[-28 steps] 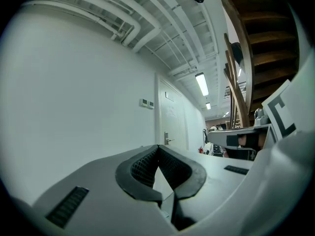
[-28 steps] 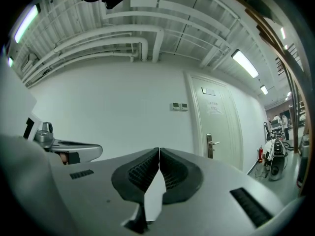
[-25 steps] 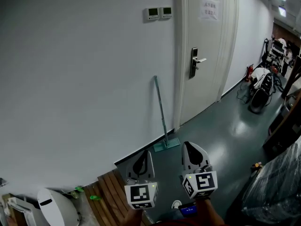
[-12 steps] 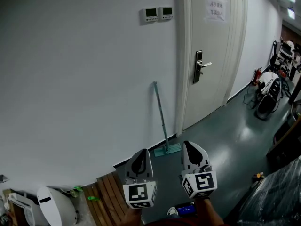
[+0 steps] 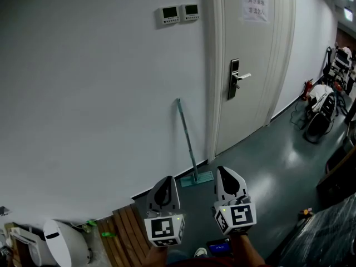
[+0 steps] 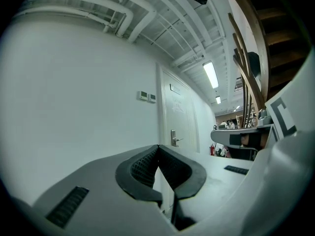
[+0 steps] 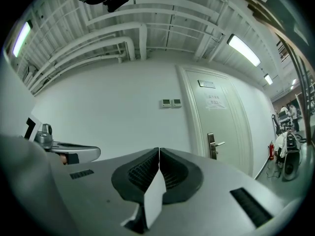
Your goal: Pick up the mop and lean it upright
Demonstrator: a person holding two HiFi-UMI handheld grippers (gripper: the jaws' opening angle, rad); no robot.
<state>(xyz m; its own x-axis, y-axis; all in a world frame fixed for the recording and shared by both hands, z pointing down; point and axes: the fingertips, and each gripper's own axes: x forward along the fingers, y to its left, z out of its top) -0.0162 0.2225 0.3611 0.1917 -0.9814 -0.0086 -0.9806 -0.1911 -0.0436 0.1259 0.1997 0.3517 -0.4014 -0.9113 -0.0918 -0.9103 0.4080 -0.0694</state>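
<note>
Two hand-held grippers (image 5: 168,180) (image 5: 224,171), closed and empty, have shifted; one mop (image 5: 188,141) leans upright.

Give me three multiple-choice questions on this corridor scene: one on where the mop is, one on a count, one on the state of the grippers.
1. Where is the mop?
A. leaning upright on the wall beside the door
B. flat on the floor
C. held in a gripper

2. How many control panels hang on the wall?
A. one
B. two
C. four

3. The left gripper and right gripper are:
A. wide open
B. shut on the mop
C. shut, empty

Answers: A, its handle rests against the wall; B, two sit side by side; C, each pair of jaws meets with nothing between.
</note>
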